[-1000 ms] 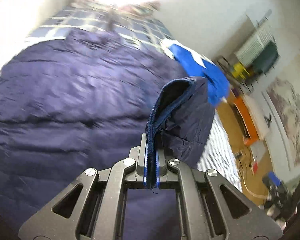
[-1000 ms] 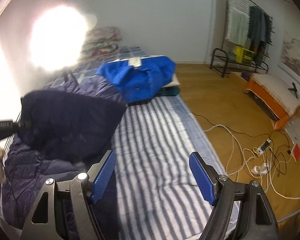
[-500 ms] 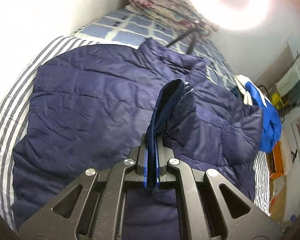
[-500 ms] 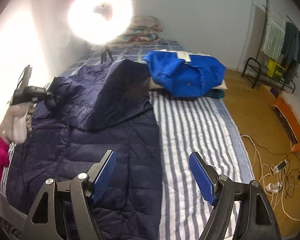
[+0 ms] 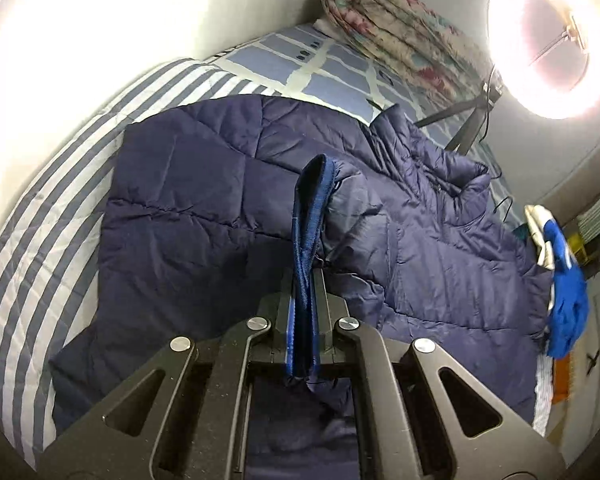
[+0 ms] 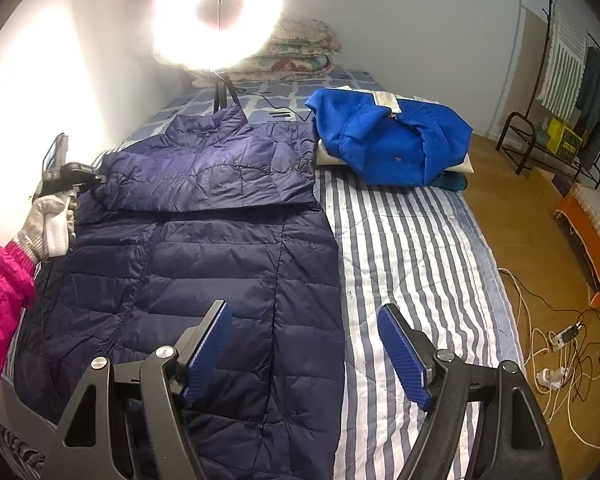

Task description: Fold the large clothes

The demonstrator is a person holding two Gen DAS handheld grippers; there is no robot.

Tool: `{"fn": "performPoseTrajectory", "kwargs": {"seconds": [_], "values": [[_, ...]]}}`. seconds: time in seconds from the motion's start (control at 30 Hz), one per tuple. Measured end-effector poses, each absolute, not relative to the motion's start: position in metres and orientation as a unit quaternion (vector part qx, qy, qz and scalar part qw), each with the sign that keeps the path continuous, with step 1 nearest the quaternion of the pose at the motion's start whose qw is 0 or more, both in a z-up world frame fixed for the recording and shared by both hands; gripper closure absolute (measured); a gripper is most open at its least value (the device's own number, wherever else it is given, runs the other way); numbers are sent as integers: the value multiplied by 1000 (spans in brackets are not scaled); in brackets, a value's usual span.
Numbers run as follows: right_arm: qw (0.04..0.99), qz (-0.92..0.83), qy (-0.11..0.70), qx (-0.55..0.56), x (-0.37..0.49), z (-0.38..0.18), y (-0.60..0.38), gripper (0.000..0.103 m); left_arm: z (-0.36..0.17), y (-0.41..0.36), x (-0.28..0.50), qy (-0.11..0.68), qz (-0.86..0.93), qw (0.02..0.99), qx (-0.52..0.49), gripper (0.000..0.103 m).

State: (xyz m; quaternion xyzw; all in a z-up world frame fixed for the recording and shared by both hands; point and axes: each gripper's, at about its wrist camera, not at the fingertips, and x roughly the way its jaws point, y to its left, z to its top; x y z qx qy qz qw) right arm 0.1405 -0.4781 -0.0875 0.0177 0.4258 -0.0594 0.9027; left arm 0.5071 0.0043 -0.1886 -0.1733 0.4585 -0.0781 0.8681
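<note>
I am looking down at the navy jacket [image 6: 204,240], which is lying spread along the left half of the striped bed [image 6: 412,248], collar toward the pillows [image 6: 300,52]. My left gripper [image 5: 302,320] is clamped tight on the jacket's cuff [image 5: 310,216], the ribbed edge standing up between the pads; its body is hiding the fabric right below it, so I am not seeing how the sleeve runs back to the body. In the right view that gripper [image 6: 76,174] is sitting small at the jacket's far left shoulder, held by a gloved hand [image 6: 50,220] with a pink sleeve [image 6: 0,312] cut off at the frame edge. The sleeve seems to be lying folded across the chest, though the dark quilting is making the layers hard to separate. My right gripper [image 6: 304,354] is hanging wide open above the hem, holding nothing. The ring light [image 6: 218,12] is washing out the wall and bed head. A blue garment [image 6: 392,140] is lying heaped beside the collar.
</note>
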Motion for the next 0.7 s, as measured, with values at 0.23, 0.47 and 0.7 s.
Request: {"fn": "performPoseTrajectory", "kwargs": {"seconds": [0.23,0.47,0.7], "values": [[902,-61,427,16,140,-88,-477,25,-196,1,518,471,-6,877,-95,69],[906,-64,419,20,137,-83,-482,25,-176,26,498,459,29,884,-88,55],[915,-77,395,20,124,-70,-491,25,-120,50,448,443,-6,892,-92,55]]}}
